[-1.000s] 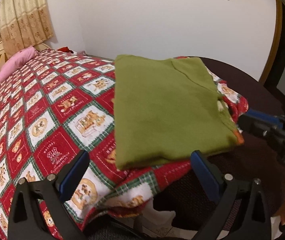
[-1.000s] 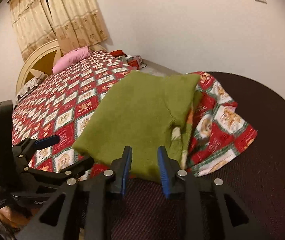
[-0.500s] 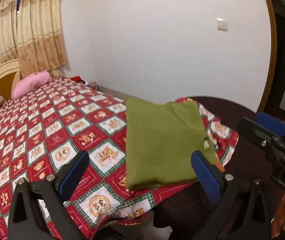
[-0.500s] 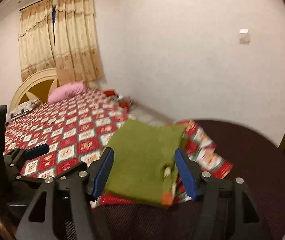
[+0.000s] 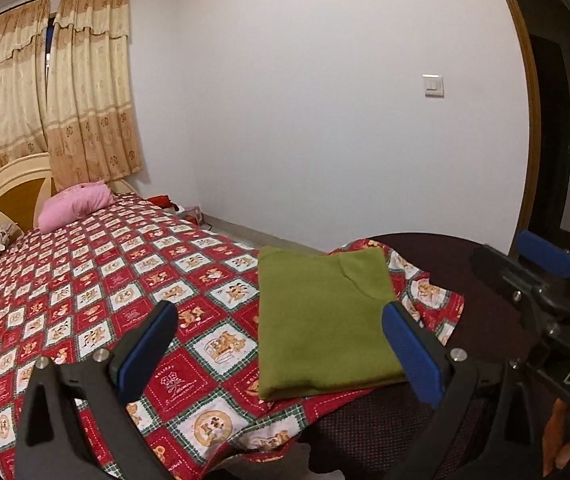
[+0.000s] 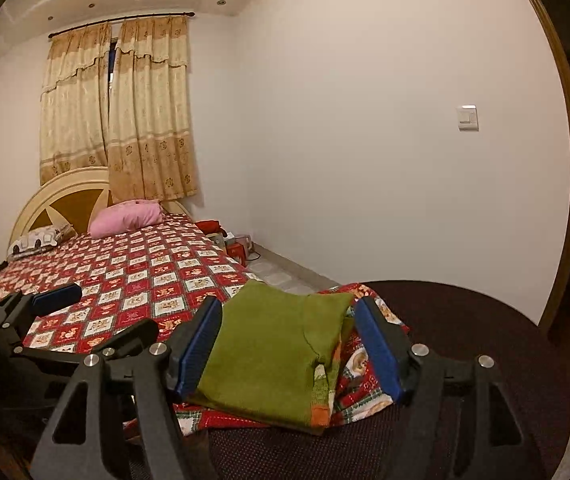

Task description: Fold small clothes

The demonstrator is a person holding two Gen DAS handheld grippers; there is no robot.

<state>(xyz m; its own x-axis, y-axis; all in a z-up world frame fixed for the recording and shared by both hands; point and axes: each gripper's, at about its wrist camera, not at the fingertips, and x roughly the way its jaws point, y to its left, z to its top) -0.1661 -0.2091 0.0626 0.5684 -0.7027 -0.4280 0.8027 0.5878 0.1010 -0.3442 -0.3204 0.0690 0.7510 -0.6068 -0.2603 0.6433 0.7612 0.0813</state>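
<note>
White walls (image 5: 305, 100), beige curtains (image 5: 57, 92), a bed (image 5: 65, 288) with a round headboard (image 6: 65, 200).

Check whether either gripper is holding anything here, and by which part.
Nothing is held. The left gripper and right gripper are both open, clear of the folded green garment lying on the bedspread.

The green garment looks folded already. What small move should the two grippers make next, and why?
Probably back both away and stop. The green garment lies as a flat rectangle on the red quilt. The left gripper is open and holds nothing; the right gripper has just been opening, with nothing pinched.
</note>
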